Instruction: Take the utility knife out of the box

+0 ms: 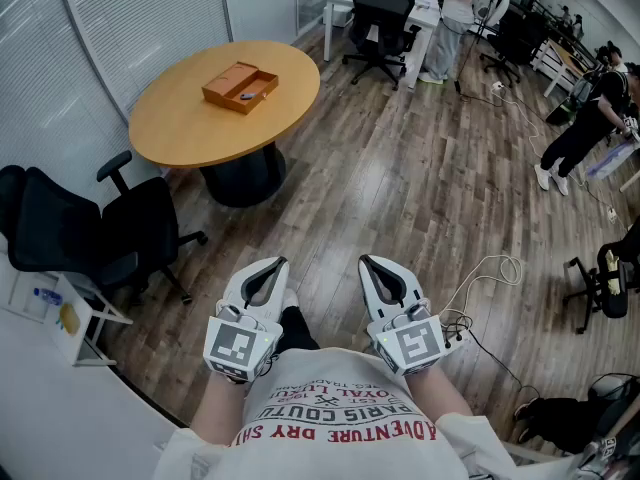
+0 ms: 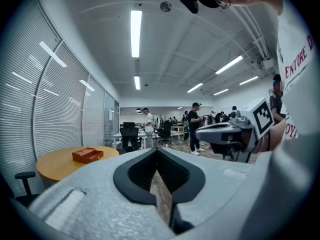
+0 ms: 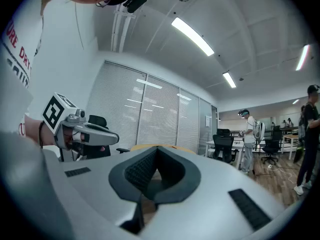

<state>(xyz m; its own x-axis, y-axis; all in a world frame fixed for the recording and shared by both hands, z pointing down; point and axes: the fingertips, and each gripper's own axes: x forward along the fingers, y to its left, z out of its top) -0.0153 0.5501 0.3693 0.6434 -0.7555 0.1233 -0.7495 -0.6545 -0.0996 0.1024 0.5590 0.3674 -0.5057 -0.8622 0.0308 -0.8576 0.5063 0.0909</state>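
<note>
A round table [image 1: 175,123] with a smooth, pale wooden top on a dark pedestal stands across the grey-brown plank floor [image 1: 400,188]. Near its middle lies a flat, rectangular orange-brown box [image 1: 230,80]. A small dark object [image 1: 247,95] rests in its open part, too small to tell whether it is the knife. Well apart from the table, close to the person's chest, the left gripper [image 1: 272,266] and right gripper [image 1: 372,264] are held side by side, roughly level. They have white shells with black ribbed pads, and both are closed tip to tip on nothing

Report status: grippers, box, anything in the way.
Left gripper, right gripper shut, empty, near torso. Box open on round table, across the floor. Office chair beside table.
</note>
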